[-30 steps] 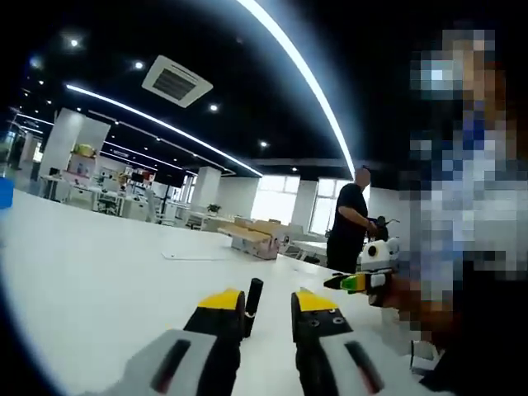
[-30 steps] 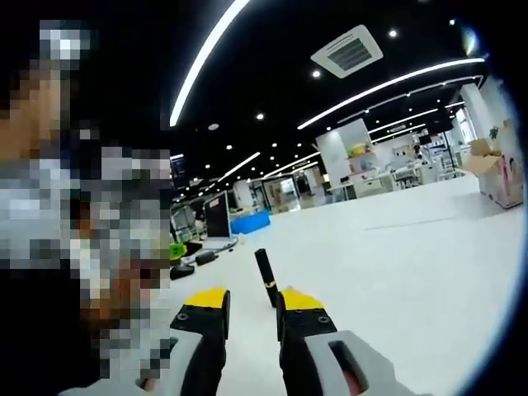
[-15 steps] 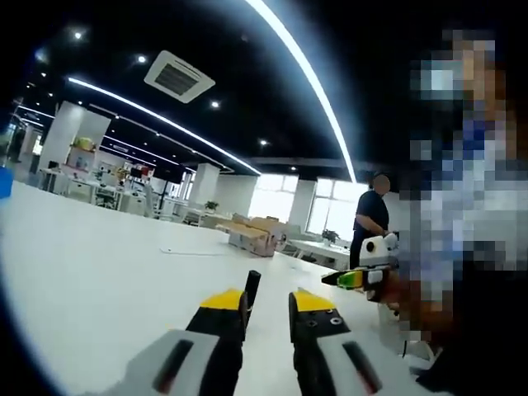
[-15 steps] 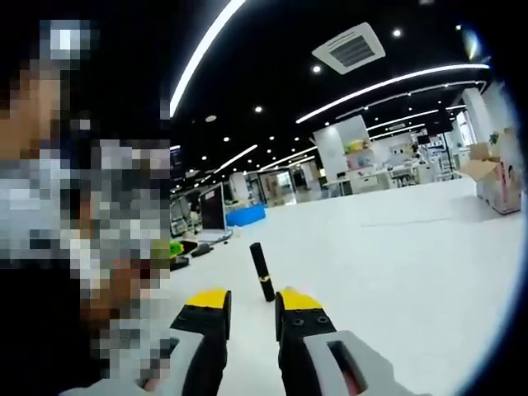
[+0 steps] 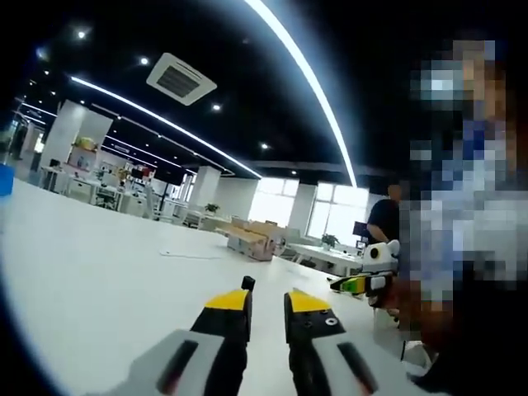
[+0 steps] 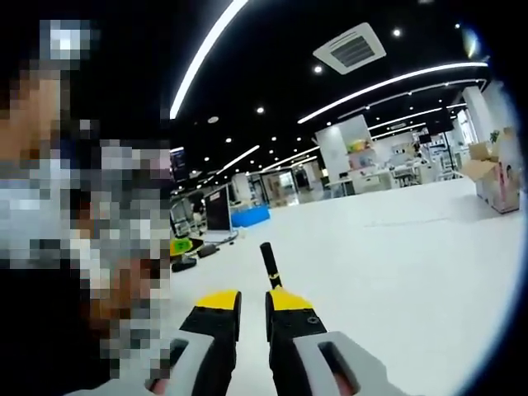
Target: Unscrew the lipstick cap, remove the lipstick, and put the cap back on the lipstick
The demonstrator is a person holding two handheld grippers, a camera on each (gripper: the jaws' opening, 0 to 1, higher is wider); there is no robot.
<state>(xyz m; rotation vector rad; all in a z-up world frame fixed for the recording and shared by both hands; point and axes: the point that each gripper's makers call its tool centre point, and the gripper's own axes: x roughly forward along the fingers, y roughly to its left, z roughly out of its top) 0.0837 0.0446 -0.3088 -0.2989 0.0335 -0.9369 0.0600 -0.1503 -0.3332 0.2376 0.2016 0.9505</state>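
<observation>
A wide white desk (image 6: 412, 264) ran back into a large open office under a dark ceiling with long light strips (image 6: 388, 82) and a square vent (image 6: 351, 48). On it stood the black lipstick (image 6: 269, 266) — upright, leaning slightly left in the right gripper view, just beyond the yellow tips of the right hand-held gripper (image 6: 243, 301), whose jaws stood a narrow gap apart, holding nothing. The left hand-held gripper (image 5: 268, 301) was likewise slightly parted, the lipstick's top (image 5: 247, 283) peeking above its left jaw — whether gripped, unclear.
</observation>
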